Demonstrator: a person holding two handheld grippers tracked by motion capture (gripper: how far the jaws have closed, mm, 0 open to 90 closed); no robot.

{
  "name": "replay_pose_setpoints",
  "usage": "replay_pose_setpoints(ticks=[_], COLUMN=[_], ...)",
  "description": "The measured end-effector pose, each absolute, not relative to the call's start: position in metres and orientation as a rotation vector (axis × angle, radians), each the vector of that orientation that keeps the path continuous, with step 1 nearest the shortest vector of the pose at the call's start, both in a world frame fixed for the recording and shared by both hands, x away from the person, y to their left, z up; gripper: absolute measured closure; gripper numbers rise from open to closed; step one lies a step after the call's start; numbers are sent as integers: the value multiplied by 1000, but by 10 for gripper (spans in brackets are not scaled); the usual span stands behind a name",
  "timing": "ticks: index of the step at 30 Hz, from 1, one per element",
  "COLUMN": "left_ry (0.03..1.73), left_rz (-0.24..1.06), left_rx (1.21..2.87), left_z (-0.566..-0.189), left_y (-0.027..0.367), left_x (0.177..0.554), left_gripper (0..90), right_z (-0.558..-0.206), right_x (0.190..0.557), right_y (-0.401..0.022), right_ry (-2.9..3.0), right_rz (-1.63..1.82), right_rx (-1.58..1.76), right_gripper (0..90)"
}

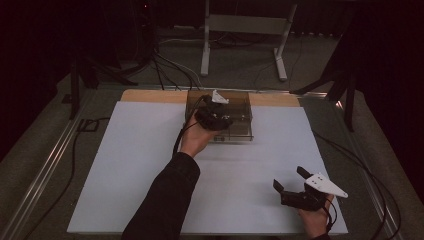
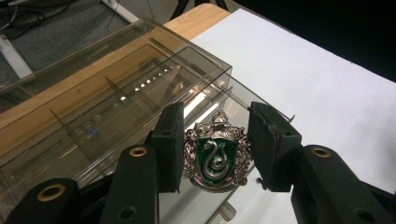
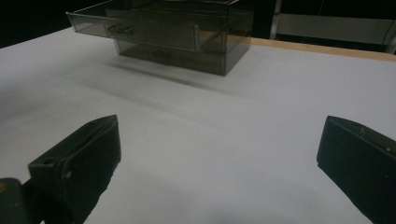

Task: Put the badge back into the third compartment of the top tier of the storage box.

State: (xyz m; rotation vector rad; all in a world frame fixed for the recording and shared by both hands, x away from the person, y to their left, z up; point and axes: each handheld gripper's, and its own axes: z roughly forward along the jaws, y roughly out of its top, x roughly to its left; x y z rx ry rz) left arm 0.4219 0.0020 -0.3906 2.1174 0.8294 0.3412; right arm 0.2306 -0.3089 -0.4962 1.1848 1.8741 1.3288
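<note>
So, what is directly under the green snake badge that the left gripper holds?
Under the badge held by the left gripper is the smoky clear drawer box, its drawer pulled out. The badge and jaws cover what lies in the drawer below.

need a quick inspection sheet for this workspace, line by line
surface: white mat on a wooden table
job's things: badge, silver crest with a green snake shield, between the left tool's pads above the box's front edge; clear smoky box with dividers at the mat's far edge
clutter: nothing seen
grippers: left tool shut on the badge; right tool open, near the mat's near right corner
cables: one trails from each tool; more on the floor
surroundings: dark room, grey floor, white stand behind the table
</note>
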Motion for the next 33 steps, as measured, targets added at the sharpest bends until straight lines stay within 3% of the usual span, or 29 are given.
replay_pose_setpoints(ticks=[33], left_ry=[830], left_rz=[309], left_rx=[2150], left_z=[-407], left_y=[-32], left_x=[438], left_gripper=[585], right_z=[-496], right_x=[232], right_y=[-309], right_ry=[1874], right_rz=[1336], right_rx=[1185], right_gripper=[1])
